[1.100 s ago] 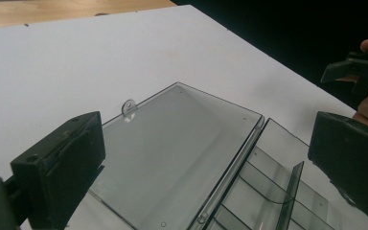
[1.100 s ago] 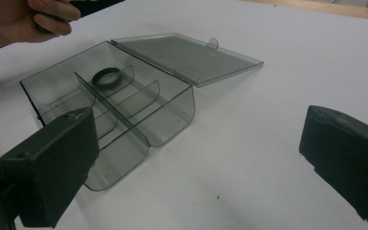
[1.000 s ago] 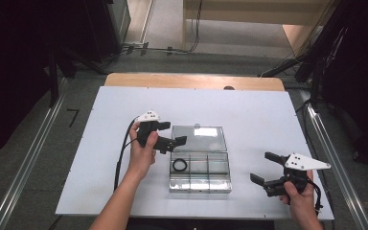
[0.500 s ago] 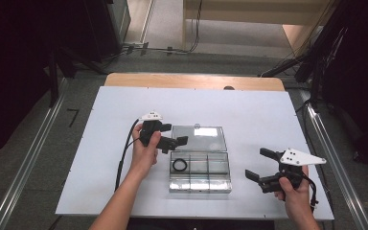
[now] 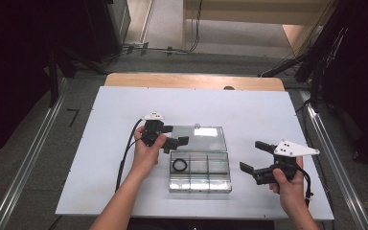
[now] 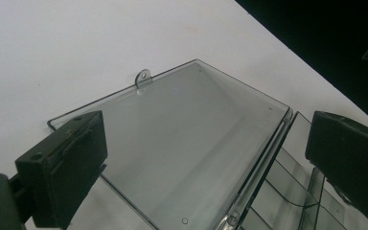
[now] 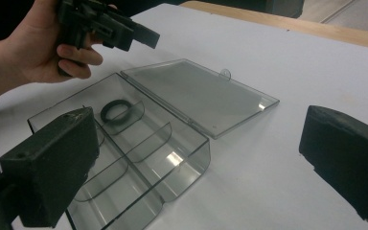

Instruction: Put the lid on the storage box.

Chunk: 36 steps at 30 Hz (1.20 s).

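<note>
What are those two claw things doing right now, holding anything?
Left gripper: open, holding nothing, over the clear box's lid.
Right gripper: open, holding nothing, beside the box.

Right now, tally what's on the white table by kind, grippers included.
Clear plastic compartment box, lid open flat: 1
Black ring, in the box's left rear compartment: 1
Hand-held grippers, left gripper and right gripper, both open and holding nothing: 2
Total: 4
</note>
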Motion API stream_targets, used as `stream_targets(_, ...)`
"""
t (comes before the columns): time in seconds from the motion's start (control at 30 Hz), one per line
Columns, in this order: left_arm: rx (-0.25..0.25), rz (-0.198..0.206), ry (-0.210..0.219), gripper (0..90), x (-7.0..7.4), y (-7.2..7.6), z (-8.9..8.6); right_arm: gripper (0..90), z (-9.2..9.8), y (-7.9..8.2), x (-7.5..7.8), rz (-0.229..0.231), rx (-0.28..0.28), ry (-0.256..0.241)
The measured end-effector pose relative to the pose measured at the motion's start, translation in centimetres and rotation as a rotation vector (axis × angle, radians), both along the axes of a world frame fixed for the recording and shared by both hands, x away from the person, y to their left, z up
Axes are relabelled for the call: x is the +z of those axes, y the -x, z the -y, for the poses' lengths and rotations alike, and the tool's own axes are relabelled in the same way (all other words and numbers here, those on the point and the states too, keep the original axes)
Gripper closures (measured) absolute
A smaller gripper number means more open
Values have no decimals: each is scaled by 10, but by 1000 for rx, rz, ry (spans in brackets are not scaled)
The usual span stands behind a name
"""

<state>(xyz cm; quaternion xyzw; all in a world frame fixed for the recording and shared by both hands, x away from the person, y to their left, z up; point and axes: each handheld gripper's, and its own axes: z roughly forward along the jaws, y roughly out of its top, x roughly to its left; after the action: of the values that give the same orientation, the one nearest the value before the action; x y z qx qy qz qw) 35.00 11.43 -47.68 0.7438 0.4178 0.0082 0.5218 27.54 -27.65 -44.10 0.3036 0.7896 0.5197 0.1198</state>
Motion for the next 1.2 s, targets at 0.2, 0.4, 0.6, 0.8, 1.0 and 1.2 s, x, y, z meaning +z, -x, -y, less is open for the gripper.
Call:
stream_targets(0.2, 1, -15, 2, 2, 0, 0, 1, 0, -6, -9, 5, -1, -2, 5)
stream_targets(0.4, 2, -18, 5, 2, -1, 0, 1, 0, -13, -16, 7, 3, -4, 24)
stream_targets(0.6, 2, -25, 4, 0, -3, -1, 2, 0, -20, -25, 10, -2, 7, 21)
stream_targets(0.8, -1, -24, 6, 0, -2, -1, 1, 0, -26, -33, 11, -6, 10, 20)
stream_targets(1.0, 2, -27, 6, 0, -3, -1, 1, 0, -31, -41, 10, -10, 14, 18)
stream_targets(1.2, 0, -30, 5, 0, -5, -1, 2, 0, -36, -47, 12, -7, 15, 20)
